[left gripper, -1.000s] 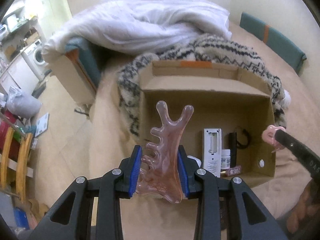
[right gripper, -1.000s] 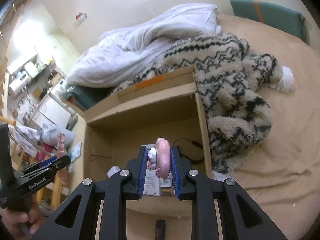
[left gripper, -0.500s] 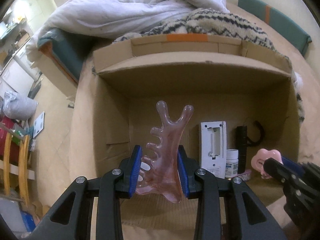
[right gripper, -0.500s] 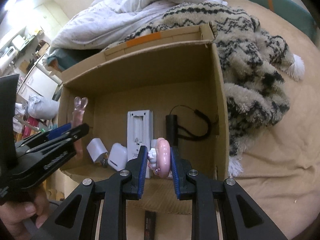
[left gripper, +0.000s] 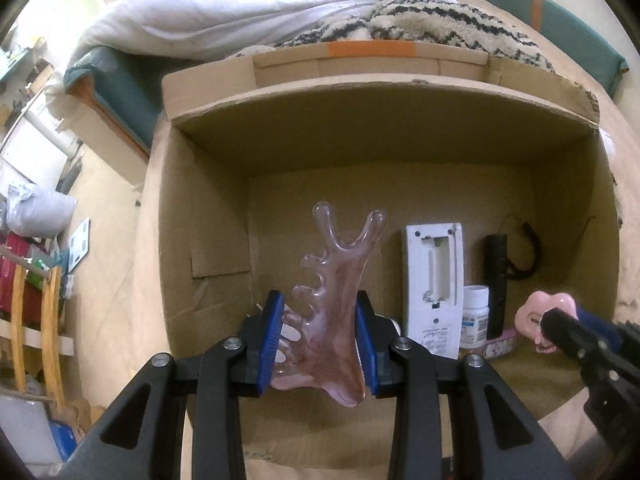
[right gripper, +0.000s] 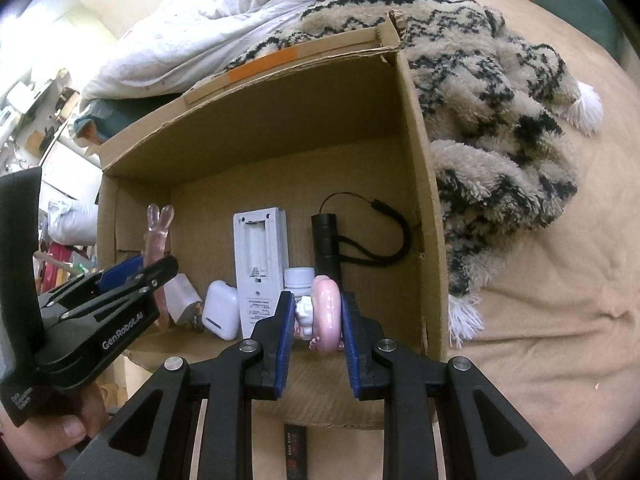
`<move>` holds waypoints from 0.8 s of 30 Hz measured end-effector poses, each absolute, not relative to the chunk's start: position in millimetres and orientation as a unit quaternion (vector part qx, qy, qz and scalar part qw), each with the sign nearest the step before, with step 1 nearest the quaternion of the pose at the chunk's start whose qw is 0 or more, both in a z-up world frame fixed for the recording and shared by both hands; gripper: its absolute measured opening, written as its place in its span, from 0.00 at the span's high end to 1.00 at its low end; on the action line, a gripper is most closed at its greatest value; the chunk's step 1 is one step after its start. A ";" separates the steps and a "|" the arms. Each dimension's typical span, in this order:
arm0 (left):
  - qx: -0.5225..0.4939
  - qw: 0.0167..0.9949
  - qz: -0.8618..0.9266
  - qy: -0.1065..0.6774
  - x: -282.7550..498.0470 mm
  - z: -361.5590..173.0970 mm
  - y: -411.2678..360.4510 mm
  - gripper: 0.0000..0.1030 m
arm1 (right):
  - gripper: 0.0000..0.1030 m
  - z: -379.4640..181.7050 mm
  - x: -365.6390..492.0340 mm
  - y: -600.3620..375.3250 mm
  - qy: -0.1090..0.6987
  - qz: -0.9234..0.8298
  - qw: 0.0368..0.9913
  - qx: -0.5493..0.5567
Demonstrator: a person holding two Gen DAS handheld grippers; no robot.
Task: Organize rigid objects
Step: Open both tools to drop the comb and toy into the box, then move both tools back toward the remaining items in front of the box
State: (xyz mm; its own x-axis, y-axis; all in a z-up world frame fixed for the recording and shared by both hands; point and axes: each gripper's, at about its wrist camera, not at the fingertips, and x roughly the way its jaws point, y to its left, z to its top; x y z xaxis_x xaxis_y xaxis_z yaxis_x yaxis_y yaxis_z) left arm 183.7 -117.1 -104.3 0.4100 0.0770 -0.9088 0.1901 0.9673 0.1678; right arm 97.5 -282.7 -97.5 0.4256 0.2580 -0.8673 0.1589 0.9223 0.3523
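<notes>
Placing step in hand: pink comb (left gripper: 328, 320) is clamped in left tongs (left gripper: 319, 340), pink clip (right gripper: 326, 312) in right tongs (right gripper: 312, 338), both inside cardboard box (left gripper: 400, 128); release onto free floor beyond the tips is needed next.

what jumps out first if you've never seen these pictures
A translucent pink antler-shaped comb clamped upright in the left gripper, poised over the open cardboard box. Beside it, the right gripper pinches a glossy pink clip above the white remote and black flashlight lying inside.
</notes>
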 end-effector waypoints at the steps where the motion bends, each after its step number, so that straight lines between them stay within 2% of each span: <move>1: 0.122 0.829 -0.033 0.544 183.9 -104.4 -116.2 0.69 | 0.76 -96.4 97.1 -284.3 0.532 0.031 0.822 0.200; 3: 0.119 0.826 -0.033 0.550 184.4 -104.8 -114.5 0.69 | 0.76 -95.6 96.6 -287.8 0.529 0.033 0.820 0.217; 4: 0.122 0.824 -0.031 0.552 184.2 -104.7 -114.1 0.65 | 0.73 -95.0 97.2 -289.7 0.528 0.033 0.818 0.226; 5: 0.124 0.823 -0.027 0.553 183.6 -104.4 -113.8 0.50 | 0.69 -93.7 97.1 -291.8 0.525 0.037 0.816 0.238; 6: 0.126 0.824 -0.024 0.552 182.4 -103.0 -113.4 0.41 | 0.49 -91.0 96.8 -293.7 0.519 0.042 0.817 0.248; 7: 0.127 0.826 -0.023 0.548 180.9 -101.0 -113.2 0.31 | 0.24 -87.4 95.9 -295.4 0.509 0.043 0.821 0.255; 8: 0.127 0.829 -0.022 0.544 179.1 -98.5 -112.7 0.31 | 0.18 -82.5 93.7 -297.3 0.496 0.039 0.828 0.258; 24: 0.109 0.843 -0.014 0.527 139.5 -61.8 -73.3 0.31 | 0.17 -74.0 69.7 -309.5 0.483 0.023 0.828 0.286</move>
